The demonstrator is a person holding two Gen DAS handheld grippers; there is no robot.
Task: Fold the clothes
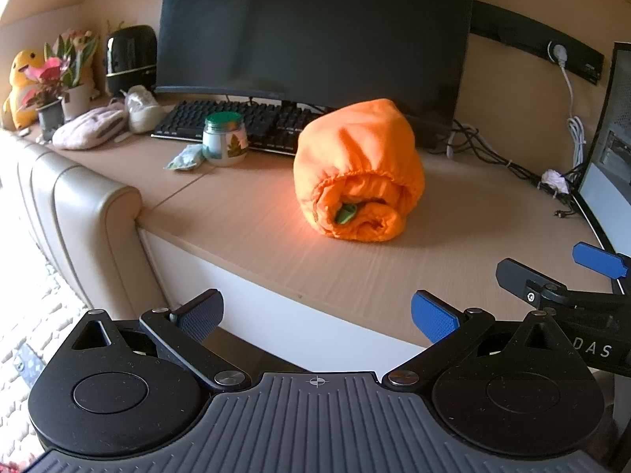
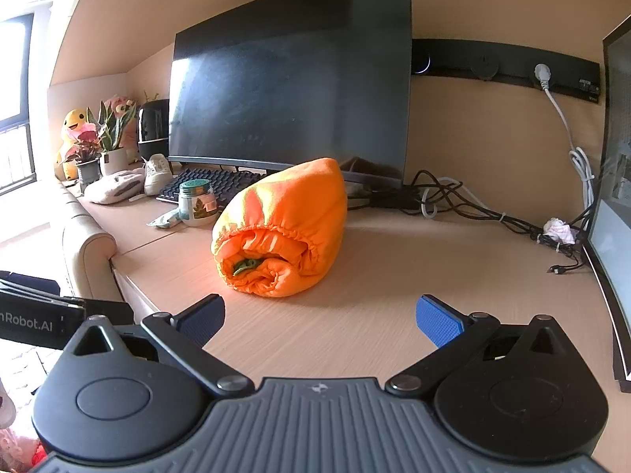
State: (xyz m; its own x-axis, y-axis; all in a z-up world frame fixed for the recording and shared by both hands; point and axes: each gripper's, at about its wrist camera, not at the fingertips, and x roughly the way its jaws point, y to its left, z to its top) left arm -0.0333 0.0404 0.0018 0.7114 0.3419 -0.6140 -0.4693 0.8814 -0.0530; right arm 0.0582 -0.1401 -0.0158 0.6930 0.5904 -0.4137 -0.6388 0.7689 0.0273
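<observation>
An orange garment (image 1: 357, 169) lies rolled into a tight bundle on the wooden desk (image 1: 252, 216), its elastic hem wrapped around the roll and a green scrap showing at the near end. The same orange garment (image 2: 282, 232) appears in the right wrist view, in front of the monitor. My left gripper (image 1: 317, 315) hangs open off the desk's front edge, a short way back from the roll, holding nothing. My right gripper (image 2: 321, 317) is open over the desk, just short of the roll, also holding nothing. The right gripper's blue-tipped fingers (image 1: 599, 262) show at the right edge of the left wrist view.
Behind the roll stand a dark monitor (image 1: 315, 31), a black keyboard (image 1: 236, 122) and a green-lidded jar (image 1: 224, 140). Potted plants (image 1: 65, 79), a yellow plush toy (image 1: 23, 86), a shoe (image 1: 142, 108) crowd the far left. Cables (image 2: 493, 213) trail at the right. A padded headboard (image 1: 79, 216) borders the desk's left.
</observation>
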